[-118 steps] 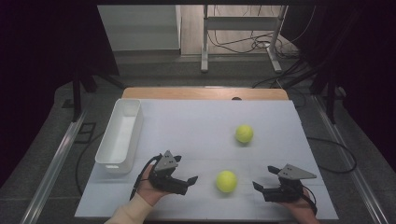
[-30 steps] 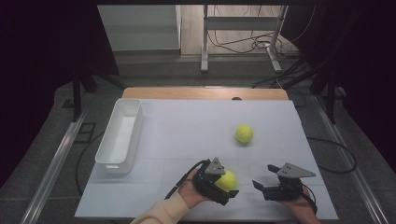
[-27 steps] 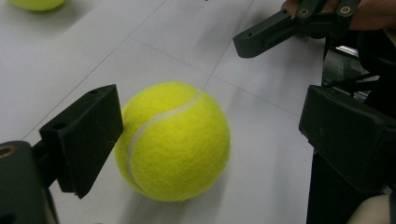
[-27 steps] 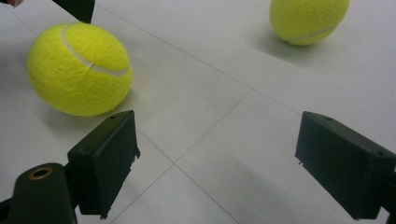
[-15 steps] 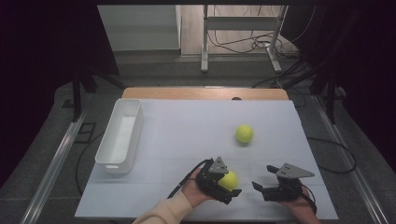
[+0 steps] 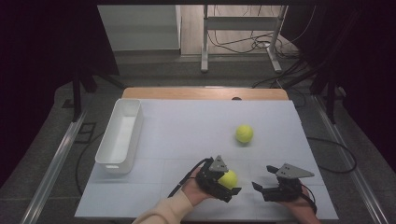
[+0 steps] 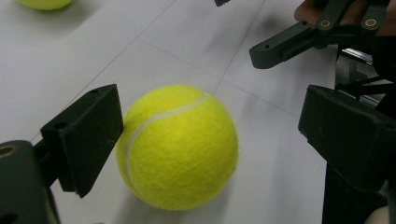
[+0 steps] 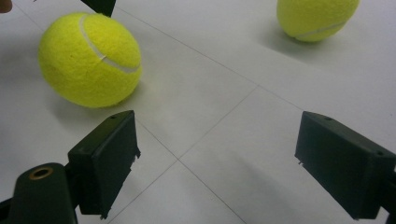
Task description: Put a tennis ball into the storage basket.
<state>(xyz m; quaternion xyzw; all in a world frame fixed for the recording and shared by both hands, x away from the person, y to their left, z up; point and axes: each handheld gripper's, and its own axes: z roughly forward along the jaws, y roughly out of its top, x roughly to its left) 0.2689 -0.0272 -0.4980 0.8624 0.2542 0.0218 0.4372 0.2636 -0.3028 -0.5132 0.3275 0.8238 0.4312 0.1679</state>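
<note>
The near tennis ball point(image 7: 176, 147) lay on the white surface point(image 6: 187, 130) between the jaws of the left gripper point(image 6: 225, 181). In the left gripper view one jaw touched the ball or stood just beside it, I cannot tell which, while the other jaw stood apart from the ball with a clear gap. So the left jaws were wide apart around the ball and not clamped on it. In the high view the same ball point(image 6: 228, 179) showed partly under this gripper, at the near edge of the surface.

The second tennis ball point(image 6: 244, 133) rested beyond both grippers, well apart from them; in the right gripper view it point(image 8: 317, 17) appeared far ahead of the jaws.

The white tray point(image 6: 108, 154) stood well apart from the left jaws, at their far side from the right gripper, and what showed of its inside held nothing.

The right gripper point(image 6: 268, 186) sat just beside the left one. Its jaws were wide apart, held nothing and touched nothing; the near ball point(image 8: 89, 58) lay ahead of one jaw, outside the gap.
</note>
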